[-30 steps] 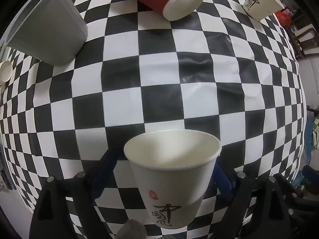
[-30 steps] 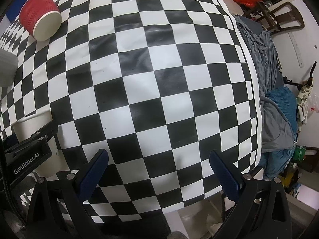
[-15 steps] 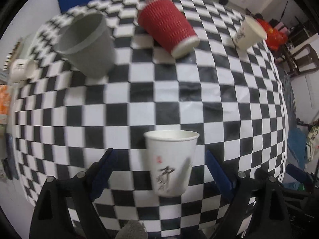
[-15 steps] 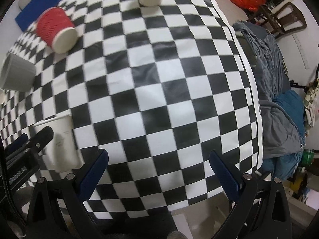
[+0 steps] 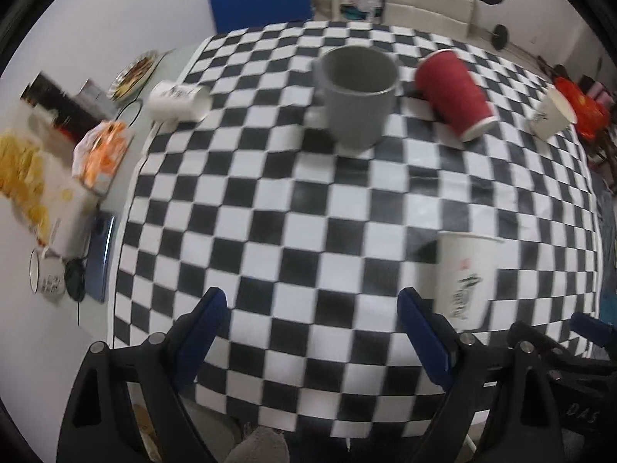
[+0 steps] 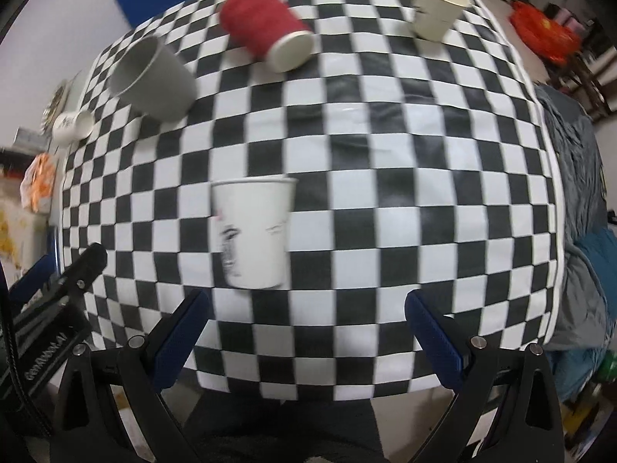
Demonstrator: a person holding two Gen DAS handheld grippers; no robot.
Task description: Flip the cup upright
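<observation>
While both tongs hang spread apart and empty, the white paper cup (image 6: 252, 233) stands upright on the checkered table (image 6: 405, 177), just ahead of the right tongs (image 6: 308, 332) and off to the right of the left tongs (image 5: 312, 332), touched by neither.

We see soft, even indoor light, heavy fisheye bending at the edges, and motion blur smearing the white paper cup (image 6: 252, 233).
</observation>
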